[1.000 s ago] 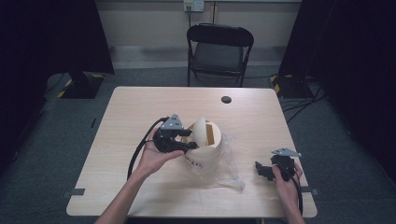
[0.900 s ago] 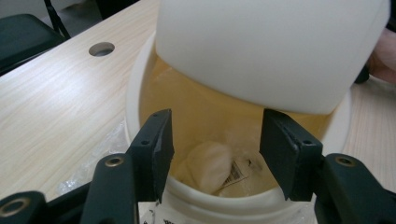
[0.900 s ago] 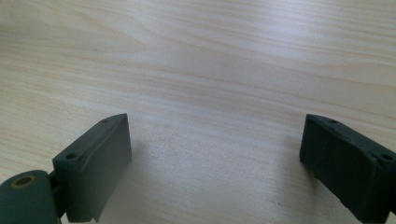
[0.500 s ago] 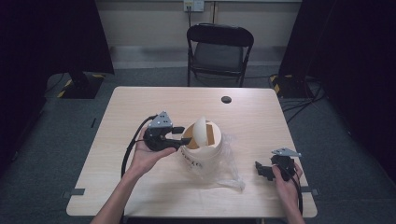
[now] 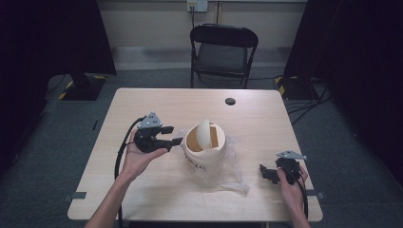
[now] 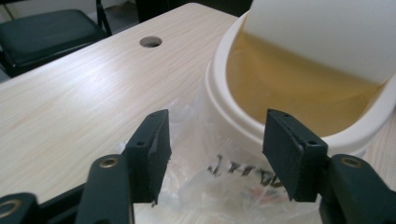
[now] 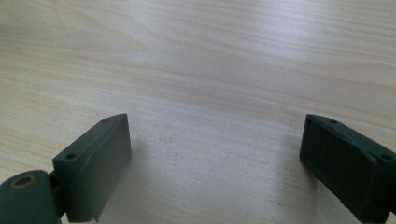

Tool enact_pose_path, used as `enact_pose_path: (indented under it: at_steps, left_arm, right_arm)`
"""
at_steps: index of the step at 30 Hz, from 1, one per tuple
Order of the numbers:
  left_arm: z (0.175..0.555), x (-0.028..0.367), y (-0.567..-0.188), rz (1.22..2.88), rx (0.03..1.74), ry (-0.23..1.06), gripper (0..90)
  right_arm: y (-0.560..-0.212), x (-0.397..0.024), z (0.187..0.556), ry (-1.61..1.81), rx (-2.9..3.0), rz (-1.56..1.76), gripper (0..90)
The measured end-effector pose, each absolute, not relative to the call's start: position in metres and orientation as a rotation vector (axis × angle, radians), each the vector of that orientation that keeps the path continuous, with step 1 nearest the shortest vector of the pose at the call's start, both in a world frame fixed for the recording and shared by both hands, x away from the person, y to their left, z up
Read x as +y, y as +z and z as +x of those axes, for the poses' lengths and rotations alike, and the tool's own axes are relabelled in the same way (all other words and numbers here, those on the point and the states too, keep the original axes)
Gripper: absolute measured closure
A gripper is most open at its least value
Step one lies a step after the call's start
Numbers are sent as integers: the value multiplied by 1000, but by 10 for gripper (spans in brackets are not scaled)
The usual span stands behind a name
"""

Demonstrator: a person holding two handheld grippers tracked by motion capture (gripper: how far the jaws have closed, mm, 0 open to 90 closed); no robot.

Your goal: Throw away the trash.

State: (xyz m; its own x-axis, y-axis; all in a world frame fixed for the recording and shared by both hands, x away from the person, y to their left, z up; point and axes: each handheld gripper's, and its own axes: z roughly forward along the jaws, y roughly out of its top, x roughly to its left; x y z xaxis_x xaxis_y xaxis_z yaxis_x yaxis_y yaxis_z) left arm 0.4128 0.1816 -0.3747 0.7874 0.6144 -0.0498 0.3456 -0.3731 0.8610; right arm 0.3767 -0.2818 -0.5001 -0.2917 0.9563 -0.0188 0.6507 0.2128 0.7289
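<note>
The left tongs (image 5: 177,140) are now farther from the small white bin (image 5: 204,147) than one second ago: before, their tips were pressed at the bin's left side, and now they stand just beside it, toward the left edge of the tabletop (image 5: 142,190), with the jaws apart and nothing between them. In the left gripper view the two black pads are open in front of the clear plastic bag (image 6: 219,163) and the bin's rim (image 6: 233,116), not touching them. I judge that the hand has released the bag or is preparing a new grip on its edge, so the work of putting the bag on the bin is not finished; the bag lies crumpled around the bin's foot and spreads toward the near edge. The bin stands near the middle of the tabletop, a little toward the near side. It is round, of smooth hard cream plastic, with a thick rolled rim and a swing lid (image 5: 204,130) that is tilted up, so the yellowish inside shows. The bag is thin, shiny and wrinkled, with dark printed letters (image 6: 243,172) on it. The right tongs (image 5: 264,172) rest low near the near right corner, well apart from the bin, with the jaws wide apart over bare pale wood-grain surface. A small dark round hole (image 5: 230,101) is near the far edge.
</note>
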Motion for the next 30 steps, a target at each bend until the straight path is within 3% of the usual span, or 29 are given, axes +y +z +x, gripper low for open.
enact_pose_path:
  at_steps: [30]
  left_arm:
    - [398, 255, -418, 1991, 1020, 354, 240]
  right_arm:
    - [-500, -282, 377, 858, 2021, 1484, 83]
